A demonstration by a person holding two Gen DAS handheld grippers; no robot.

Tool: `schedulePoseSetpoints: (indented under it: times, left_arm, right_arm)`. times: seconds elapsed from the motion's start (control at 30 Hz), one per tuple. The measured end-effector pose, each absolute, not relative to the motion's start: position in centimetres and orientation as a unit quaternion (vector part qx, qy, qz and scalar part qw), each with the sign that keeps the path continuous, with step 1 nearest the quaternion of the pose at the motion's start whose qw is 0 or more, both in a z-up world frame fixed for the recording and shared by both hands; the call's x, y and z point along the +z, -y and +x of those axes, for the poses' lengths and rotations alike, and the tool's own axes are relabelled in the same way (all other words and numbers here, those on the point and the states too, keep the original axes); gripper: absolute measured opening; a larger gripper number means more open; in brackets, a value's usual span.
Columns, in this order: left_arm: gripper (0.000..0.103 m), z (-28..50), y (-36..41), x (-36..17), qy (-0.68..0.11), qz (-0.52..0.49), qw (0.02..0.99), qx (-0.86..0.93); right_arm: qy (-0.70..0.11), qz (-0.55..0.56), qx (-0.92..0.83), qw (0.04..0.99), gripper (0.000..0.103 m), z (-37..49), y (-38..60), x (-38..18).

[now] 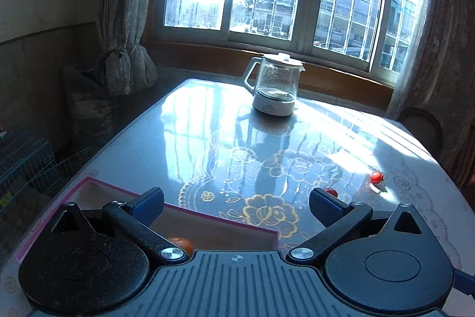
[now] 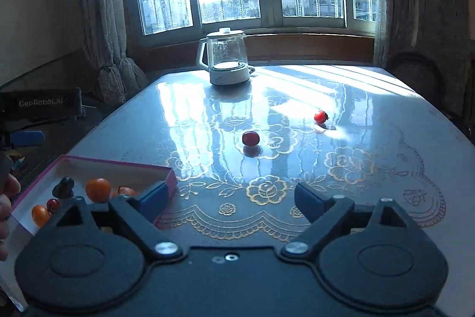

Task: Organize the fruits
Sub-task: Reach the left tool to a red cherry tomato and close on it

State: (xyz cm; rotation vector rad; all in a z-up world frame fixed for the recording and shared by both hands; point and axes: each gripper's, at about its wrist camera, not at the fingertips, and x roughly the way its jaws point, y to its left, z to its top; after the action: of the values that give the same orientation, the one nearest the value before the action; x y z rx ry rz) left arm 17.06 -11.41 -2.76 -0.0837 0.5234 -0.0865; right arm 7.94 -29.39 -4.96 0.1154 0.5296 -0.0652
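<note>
Sorting is well along but not finished, as I judge it. Right wrist view: the box (image 2: 170, 173), pink-rimmed, sits at lower left of the frame and already holds several fruits: an orange (image 2: 98, 189), a second orange piece (image 2: 126, 191) half hidden behind my finger, a small orange tomato (image 2: 40, 214), a small red one (image 2: 53, 205) and a dark fruit (image 2: 63, 187). Two remain loose on the table (image 2: 386, 213): a dark red tomato (image 2: 250, 138) at frame centre, and a brighter red tomato (image 2: 320, 116) with its calyx, up and to the right in the sun patch. The two lie apart from each other and well clear of the box. A glass kettle (image 2: 227, 61) stands at the far end by the window; not part of the job. Right gripper (image 2: 228, 199): spread wide, nothing between the pads, touching nothing, hovering above the lace pattern with the dark tomato ahead of it. Left wrist view: left gripper (image 1: 236, 202) likewise spread wide and empty, held over the box (image 1: 207, 216), whose far wall crosses the lower centre; one orange (image 1: 181, 244) shows under the left finger. The bright tomato (image 1: 376, 176) is at right; the dark one (image 1: 331, 192) peeks just behind the right pad, whether touching it I cannot tell. Remaining: two tomatoes to box.
</note>
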Motion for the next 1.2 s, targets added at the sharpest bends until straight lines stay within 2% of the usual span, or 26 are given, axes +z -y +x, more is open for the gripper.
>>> schedulePoseSetpoints:
  times: [0.17, 0.4, 0.63, 0.9, 0.93, 0.97, 1.0, 1.2]
  left_arm:
    - [0.103, 20.1, 20.0, -4.5, -0.253, -0.019, 0.966, -0.041]
    - [0.103, 25.0, 29.0, -8.5, -0.288, 0.014, 0.957, -0.030]
    - [0.103, 28.0, 31.8, -11.3, -0.295, 0.041, 0.955, 0.001]
    - [0.102, 29.9, 31.7, -12.8, -0.312, 0.017, 0.950, 0.014]
    - [0.095, 30.0, 31.8, -12.9, -0.313, 0.016, 0.949, 0.012]
    - [0.081, 30.0, 31.8, -13.0, -0.316, 0.011, 0.949, 0.008]
    - [0.076, 30.1, 31.8, -13.2, -0.323, 0.007, 0.946, 0.006]
    - [0.072, 30.5, 32.1, -13.4, -0.322, 0.005, 0.947, 0.007]
  right_arm:
    - [-0.254, 0.074, -0.086, 0.960, 0.099, 5.5, 34.7, -4.7]
    - [-0.254, 0.109, -0.143, 0.950, 0.099, 3.0, 41.6, -5.3]
    - [-0.264, 0.126, -0.161, 0.943, 0.099, 2.4, 45.5, -6.2]
    - [-0.273, 0.139, -0.158, 0.939, 0.099, 3.4, 47.0, -6.8]
    - [-0.274, 0.138, -0.156, 0.939, 0.099, 3.5, 47.1, -6.8]
    - [-0.275, 0.138, -0.155, 0.939, 0.099, 3.7, 47.1, -6.9]
    - [-0.277, 0.139, -0.154, 0.938, 0.099, 3.7, 47.2, -6.9]
    - [-0.278, 0.138, -0.152, 0.938, 0.099, 4.2, 47.4, -6.8]
